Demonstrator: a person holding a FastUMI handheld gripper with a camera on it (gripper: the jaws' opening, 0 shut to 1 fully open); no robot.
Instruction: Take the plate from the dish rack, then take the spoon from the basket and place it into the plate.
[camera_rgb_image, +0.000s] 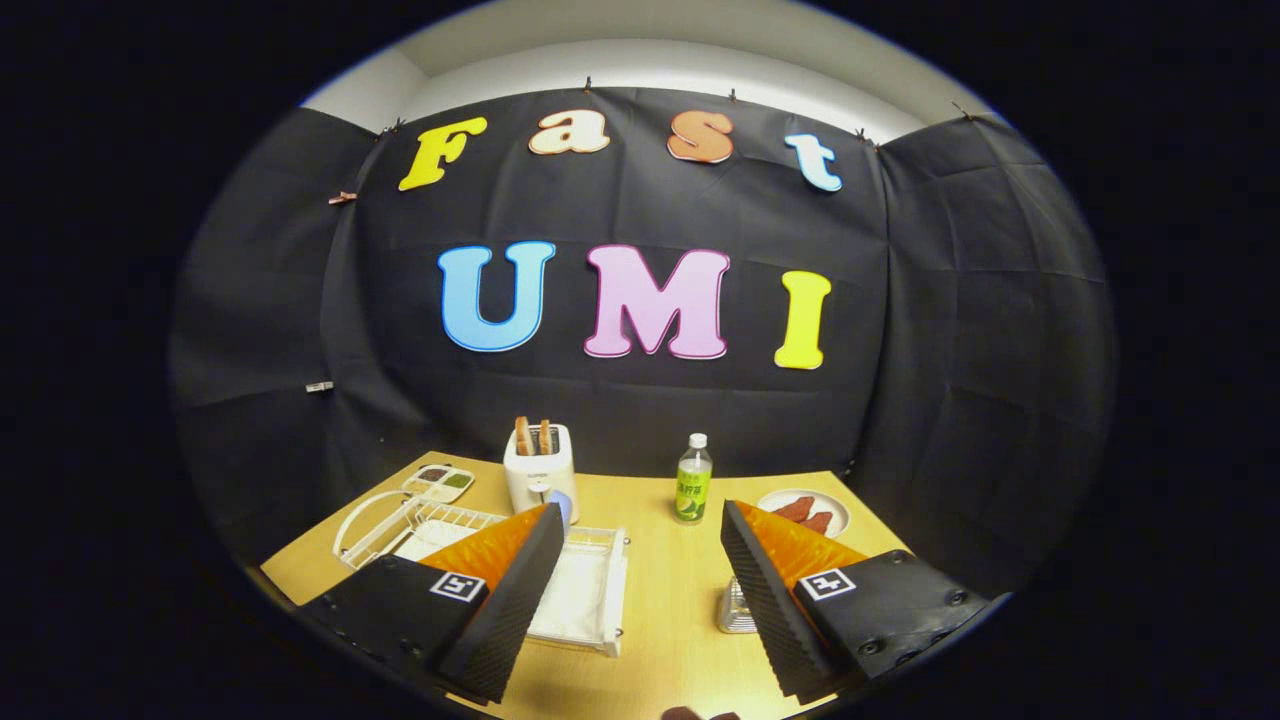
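Gripper (635, 580) spread wide, holding nothing, above dish rack (590, 590); plate (375, 525) stands on edge at rack's far-left end, likely rigid, slick, breakable — pinch the exposed upper rim.

No text is legible (bottle (692, 486) label too small).

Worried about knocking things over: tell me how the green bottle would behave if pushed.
The bottle stands tall and narrow on the table, so it would probably tip. It looks like light plastic, likely to slide. The open gripper is short of it.
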